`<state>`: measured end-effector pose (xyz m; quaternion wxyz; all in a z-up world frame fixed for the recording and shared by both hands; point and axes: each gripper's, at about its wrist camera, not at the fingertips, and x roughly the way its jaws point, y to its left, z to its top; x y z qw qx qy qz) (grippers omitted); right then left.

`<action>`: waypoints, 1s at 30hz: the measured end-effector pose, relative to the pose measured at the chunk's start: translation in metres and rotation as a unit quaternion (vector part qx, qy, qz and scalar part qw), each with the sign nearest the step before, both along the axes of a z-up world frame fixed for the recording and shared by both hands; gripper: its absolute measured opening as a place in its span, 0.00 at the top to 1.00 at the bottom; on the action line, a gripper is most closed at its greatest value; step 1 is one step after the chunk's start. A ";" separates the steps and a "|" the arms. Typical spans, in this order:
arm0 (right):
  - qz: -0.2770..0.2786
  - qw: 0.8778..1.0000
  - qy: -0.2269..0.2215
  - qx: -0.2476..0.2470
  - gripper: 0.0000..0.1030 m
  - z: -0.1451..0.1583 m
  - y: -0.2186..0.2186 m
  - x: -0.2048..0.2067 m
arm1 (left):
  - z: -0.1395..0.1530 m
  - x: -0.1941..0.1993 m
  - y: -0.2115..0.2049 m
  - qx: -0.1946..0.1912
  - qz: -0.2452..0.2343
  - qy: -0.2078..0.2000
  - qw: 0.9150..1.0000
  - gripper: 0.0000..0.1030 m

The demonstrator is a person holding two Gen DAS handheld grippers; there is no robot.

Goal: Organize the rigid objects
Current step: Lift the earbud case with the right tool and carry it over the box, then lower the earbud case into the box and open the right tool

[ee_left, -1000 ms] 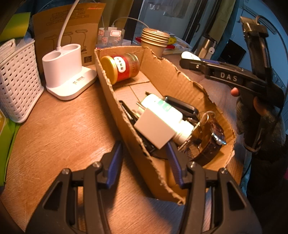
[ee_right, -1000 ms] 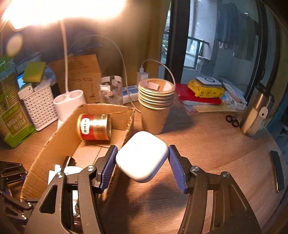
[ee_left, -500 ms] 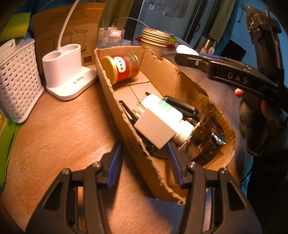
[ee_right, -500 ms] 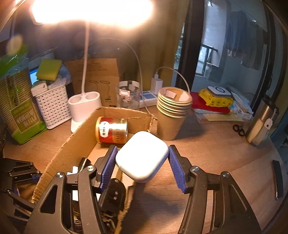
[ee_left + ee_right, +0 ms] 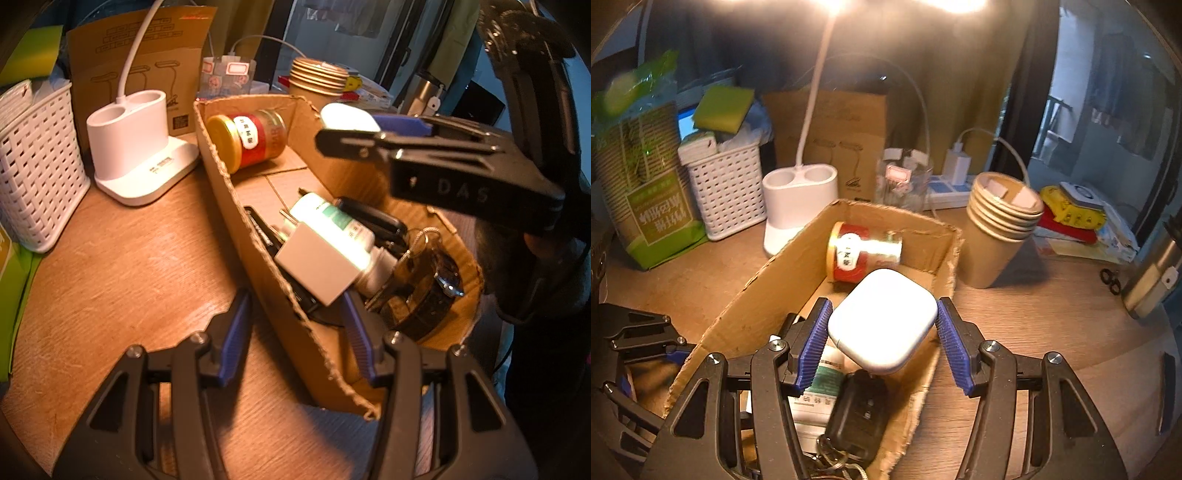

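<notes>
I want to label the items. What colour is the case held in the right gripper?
The case is plain white, seen best in the right wrist view, between the right gripper's blue pads.

My left gripper (image 5: 295, 332) straddles the cardboard box (image 5: 258, 236) wall, jaws apart; my right gripper (image 5: 373, 127) holds a white case (image 5: 347, 116) above the box.

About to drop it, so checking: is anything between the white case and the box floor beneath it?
Nothing visible. The right hand-held gripper holds the white case over bare cardboard in the box, between the can and the bottle.
</notes>
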<state>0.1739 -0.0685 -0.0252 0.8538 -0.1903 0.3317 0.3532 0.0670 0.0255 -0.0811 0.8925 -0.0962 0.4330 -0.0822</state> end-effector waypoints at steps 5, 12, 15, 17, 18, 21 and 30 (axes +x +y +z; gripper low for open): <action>0.003 1.000 0.013 -0.014 0.41 -0.008 0.005 0.004 | 0.000 0.000 0.000 0.001 0.000 0.000 1.000 0.50; 0.005 0.999 0.024 -0.028 0.41 -0.012 0.007 0.005 | 0.000 0.001 0.000 0.001 0.000 0.000 1.000 0.50; 0.007 0.999 0.031 -0.031 0.41 -0.013 0.008 0.007 | 0.000 0.000 0.000 0.001 0.000 0.000 1.000 0.49; 0.007 0.999 0.035 -0.032 0.41 -0.014 0.008 0.008 | 0.000 0.000 0.000 0.000 0.000 0.000 1.000 0.49; 0.007 0.999 0.036 -0.033 0.41 -0.014 0.009 0.009 | 0.000 0.000 0.000 0.001 0.000 0.000 1.000 0.49; 0.005 0.999 0.039 -0.032 0.41 -0.014 0.009 0.009 | 0.000 0.000 0.000 0.000 0.000 0.000 1.000 0.49; 0.008 0.998 0.050 -0.028 0.33 -0.012 0.009 0.008 | 0.000 0.001 0.000 0.001 0.000 0.000 1.000 0.49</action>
